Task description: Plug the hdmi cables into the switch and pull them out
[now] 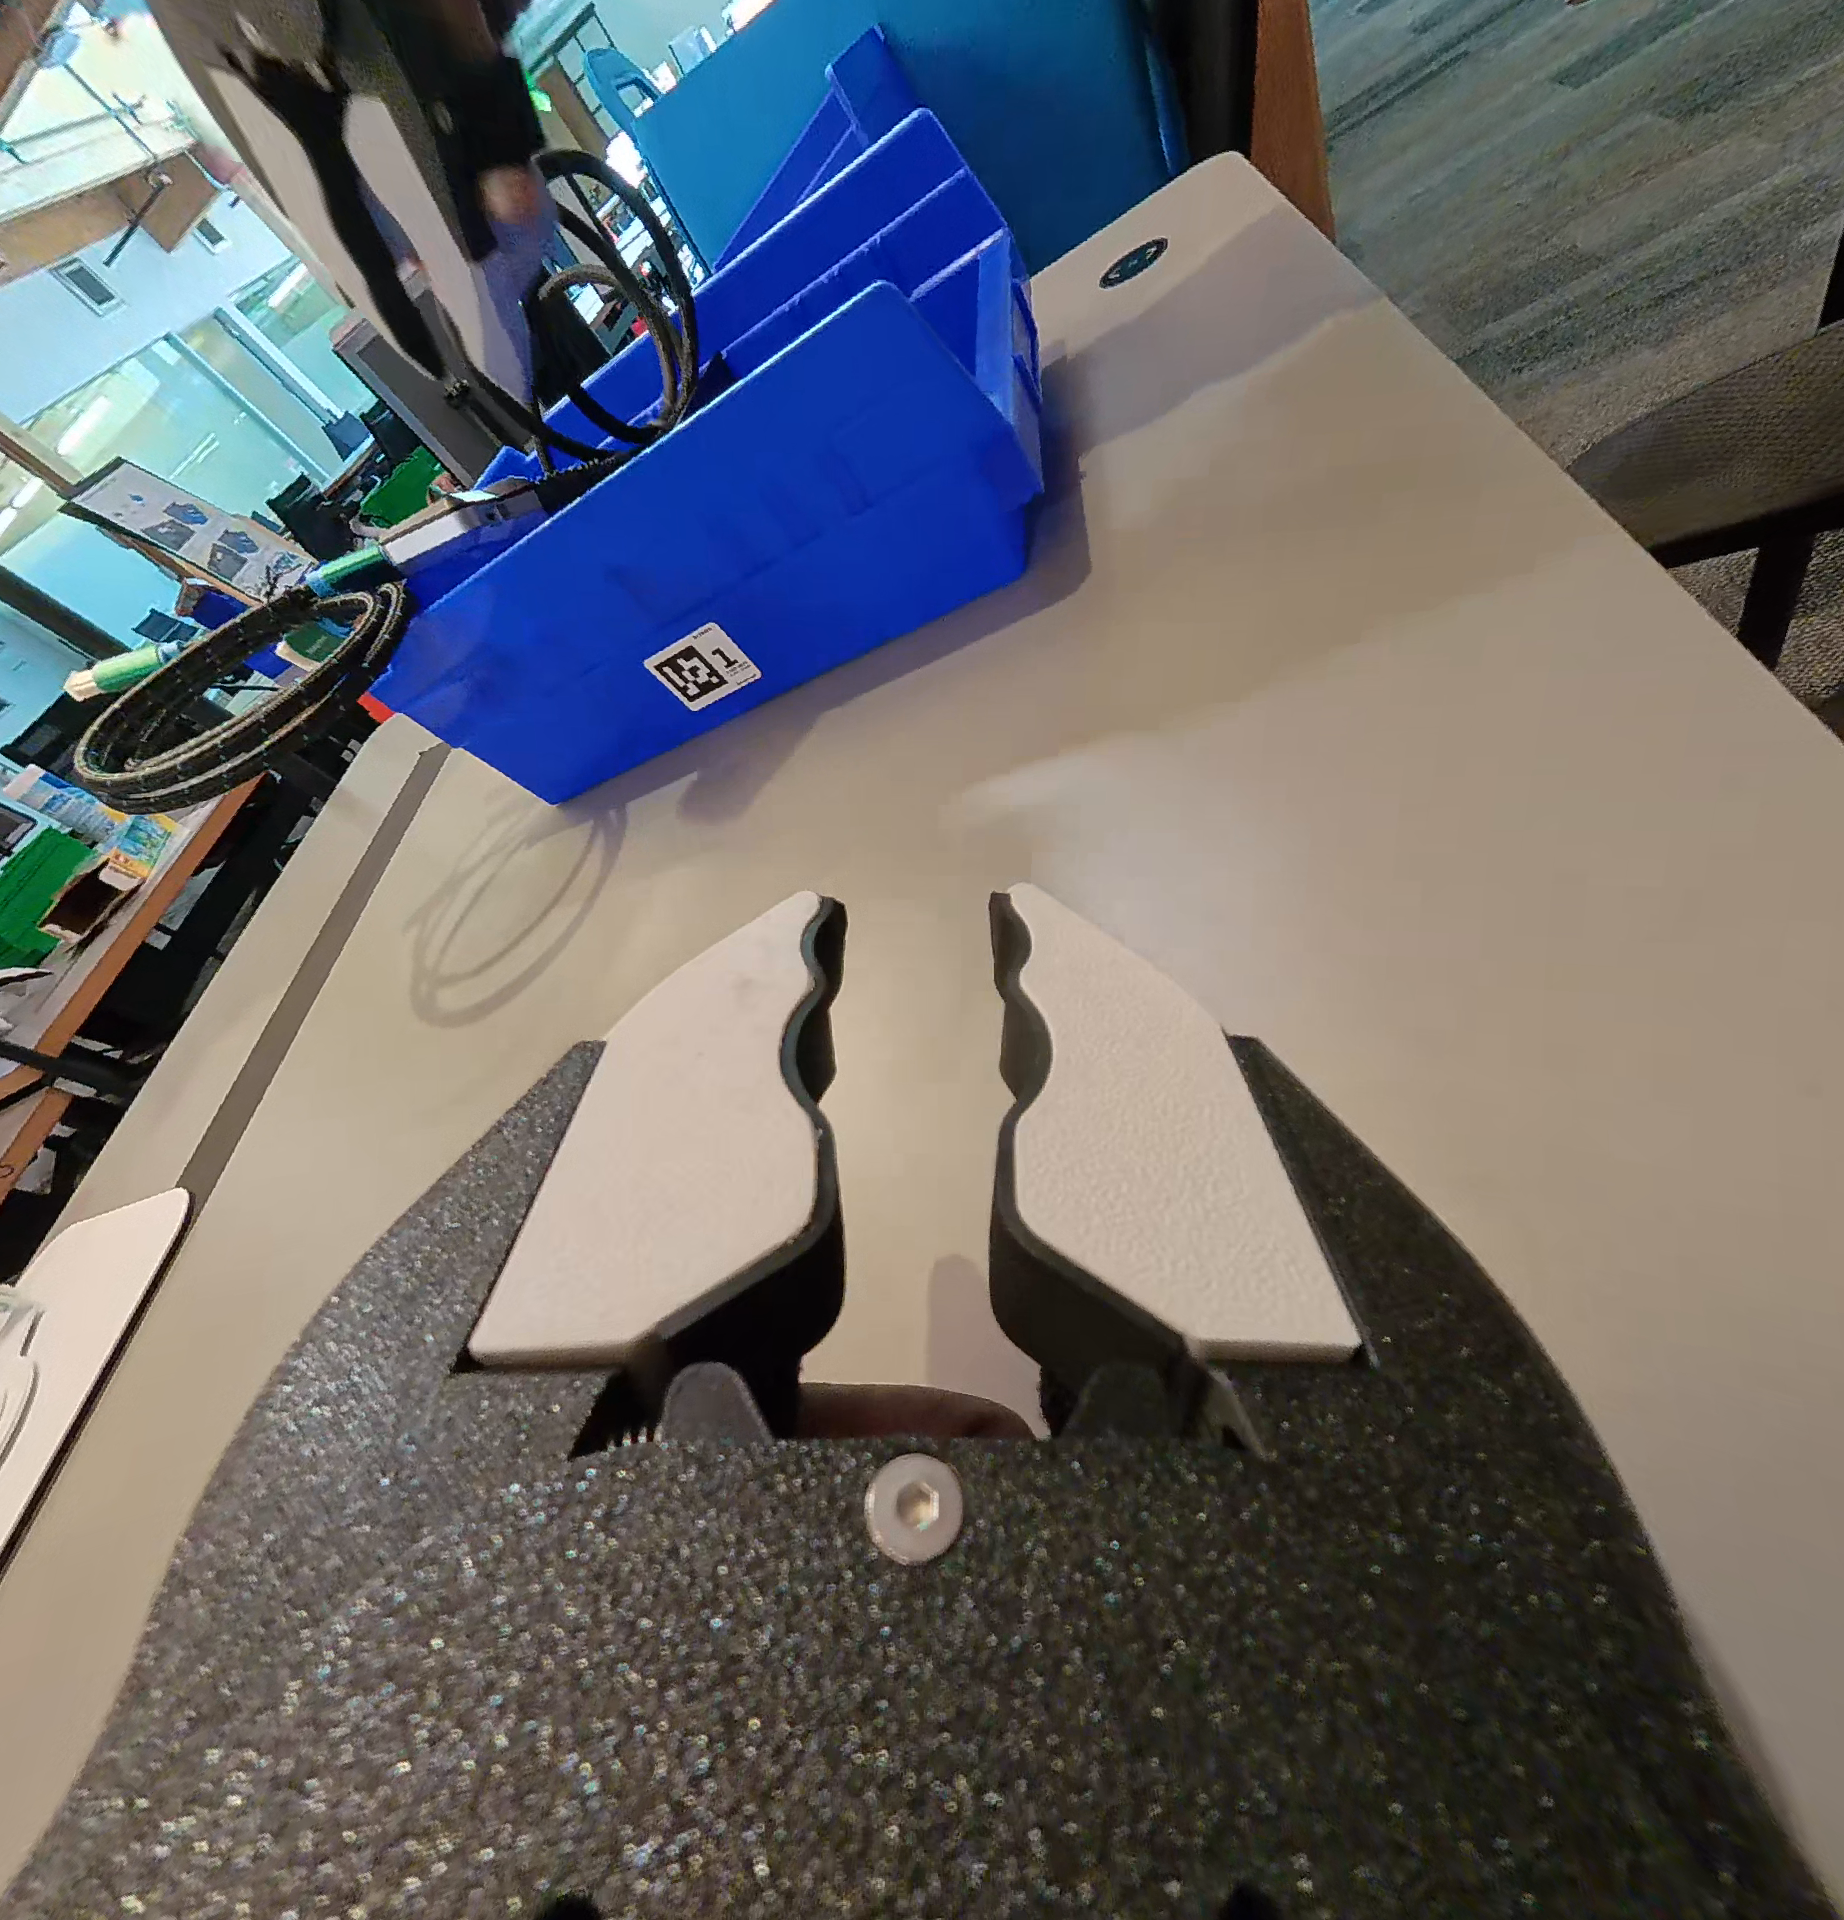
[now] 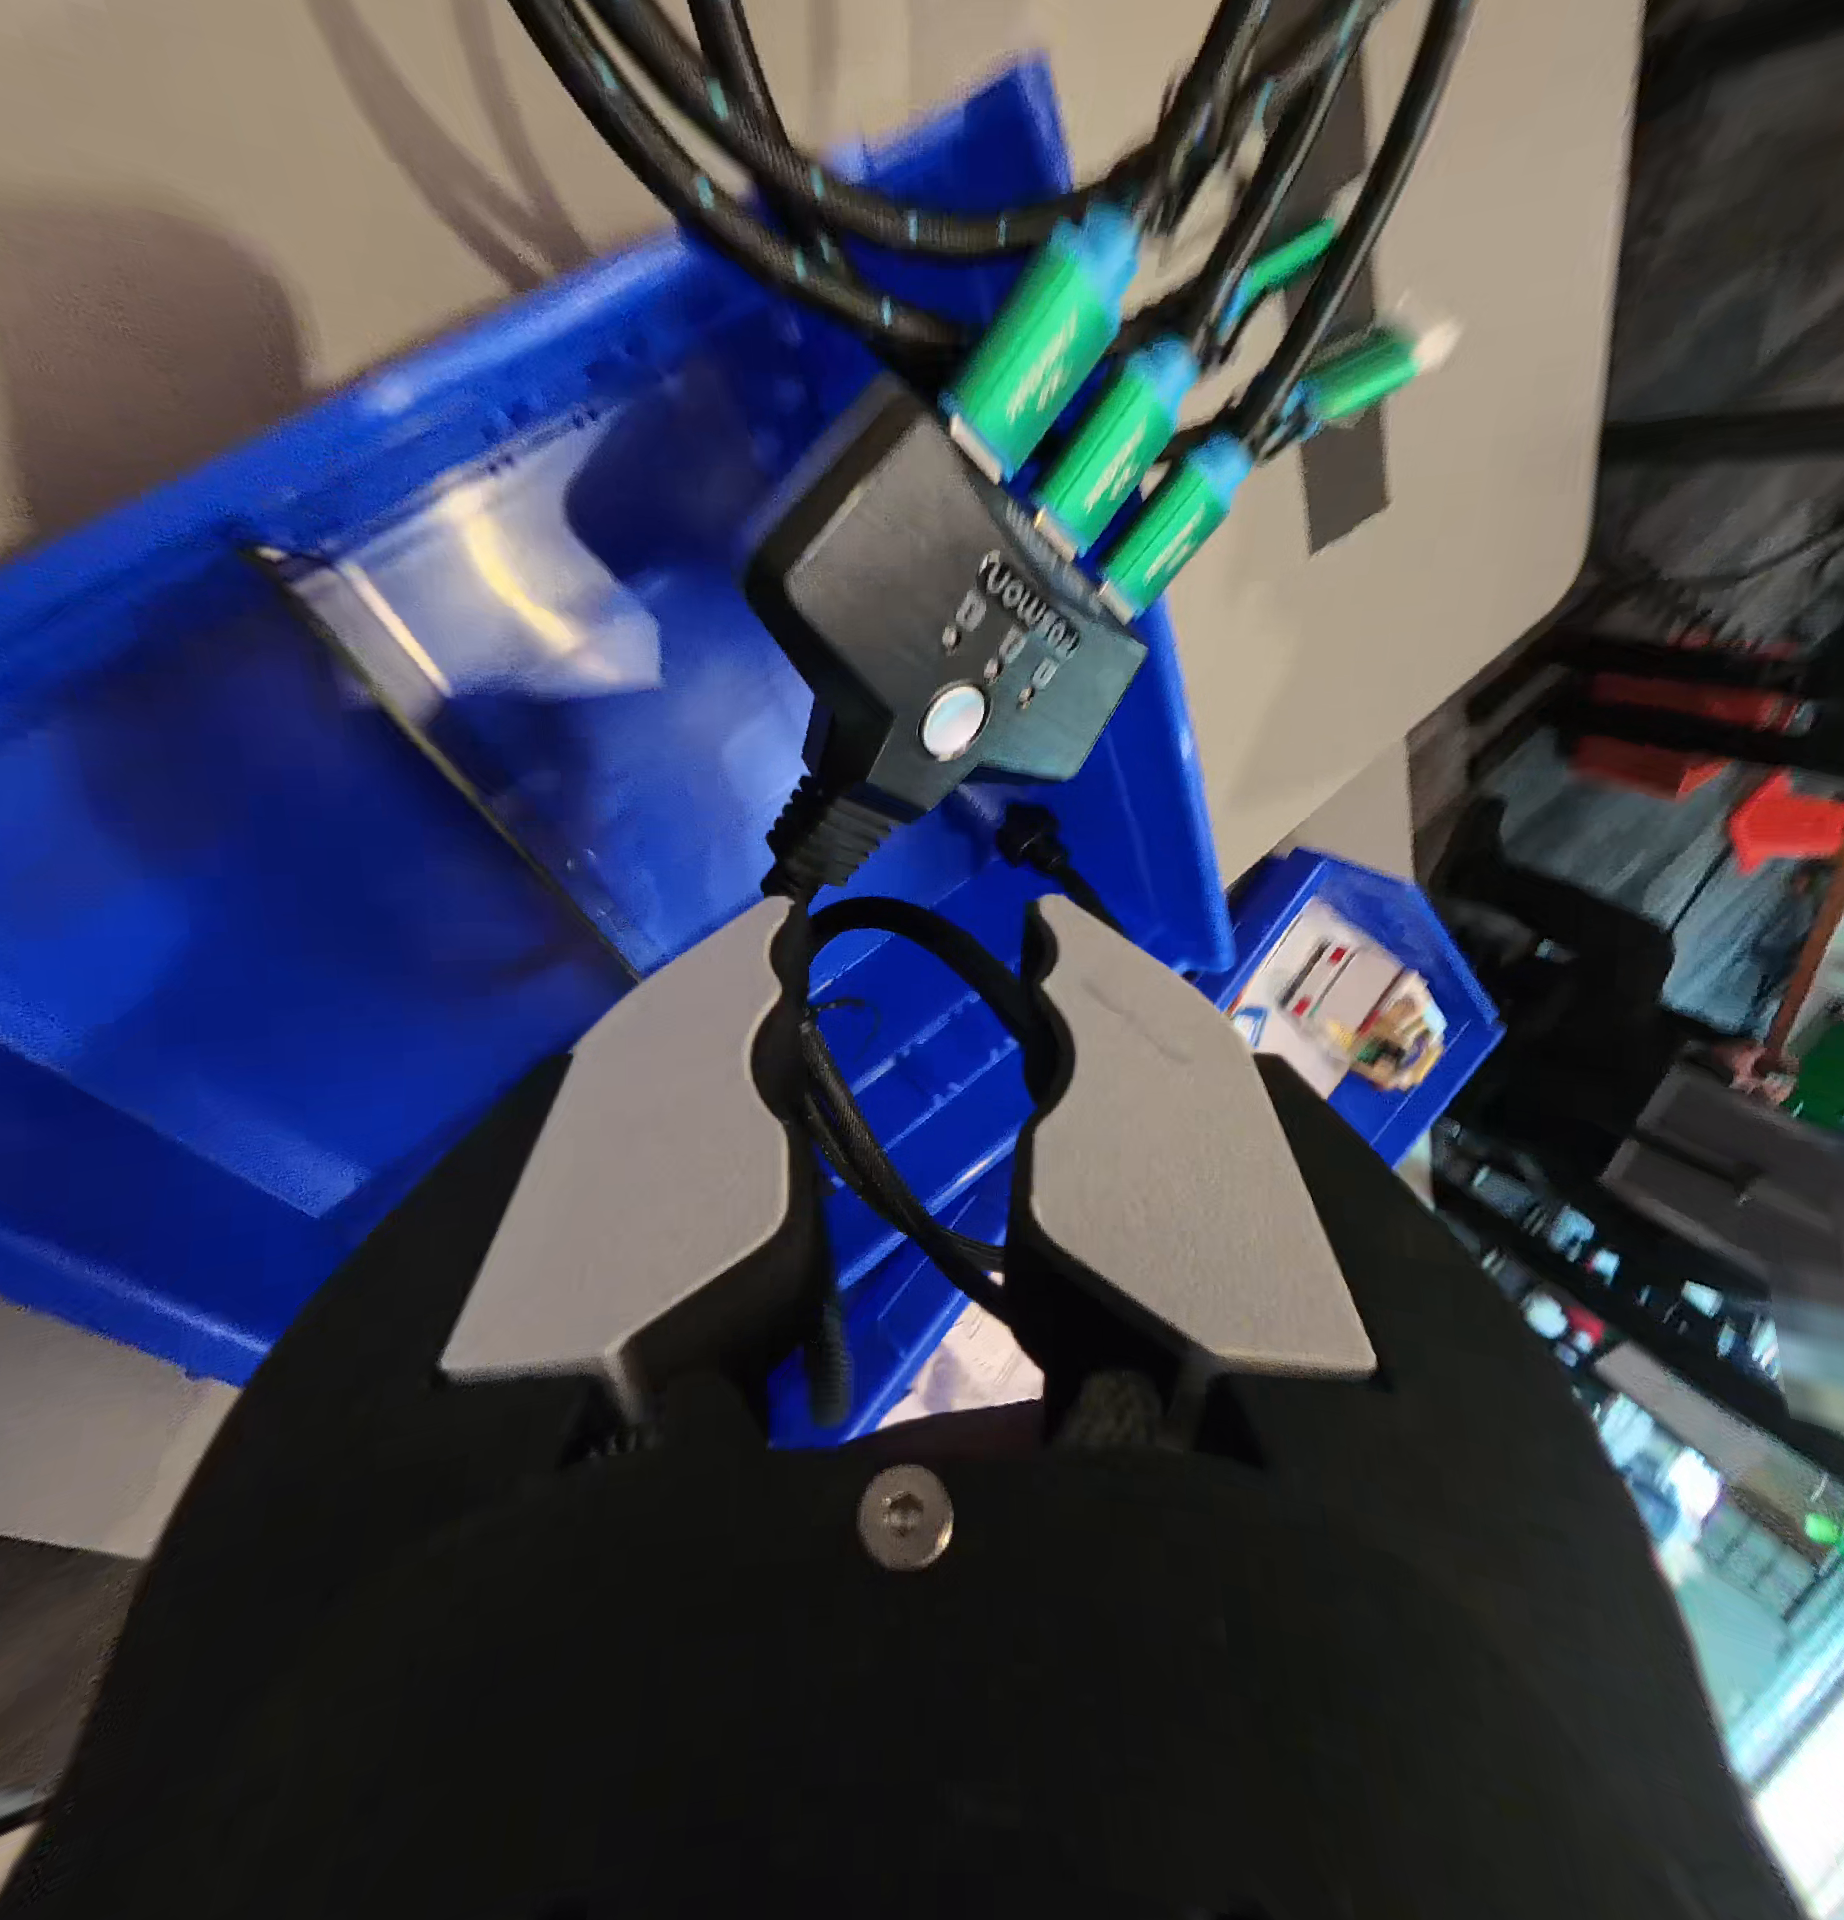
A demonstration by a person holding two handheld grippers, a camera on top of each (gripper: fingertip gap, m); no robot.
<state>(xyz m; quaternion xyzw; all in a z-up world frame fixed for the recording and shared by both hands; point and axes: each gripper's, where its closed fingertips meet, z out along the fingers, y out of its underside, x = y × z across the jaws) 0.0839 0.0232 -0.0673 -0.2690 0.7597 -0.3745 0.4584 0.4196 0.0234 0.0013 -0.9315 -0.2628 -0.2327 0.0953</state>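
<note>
Above the blue plastic bin (image 2: pixel 274 935), the right gripper (image 2: pixel 913 925) is standing parted around a thin black braided cable (image 2: pixel 824 1091) under a black switch box (image 2: pixel 939 644); whether it is gripping is unclear. The left gripper (image 1: pixel 918 914) is hovering apart, bare, near the bin (image 1: pixel 752 551).

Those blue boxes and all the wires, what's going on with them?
A person holds two grippers at a pale table. The left gripper is open with nothing in it, low over the bare table near a blue bin. The right gripper is open over the blue bins. A thin black cable loops between its fingers, leading to a dark switch box with three green plugs in it. Whether the pads grip the cable isn't clear.
</note>
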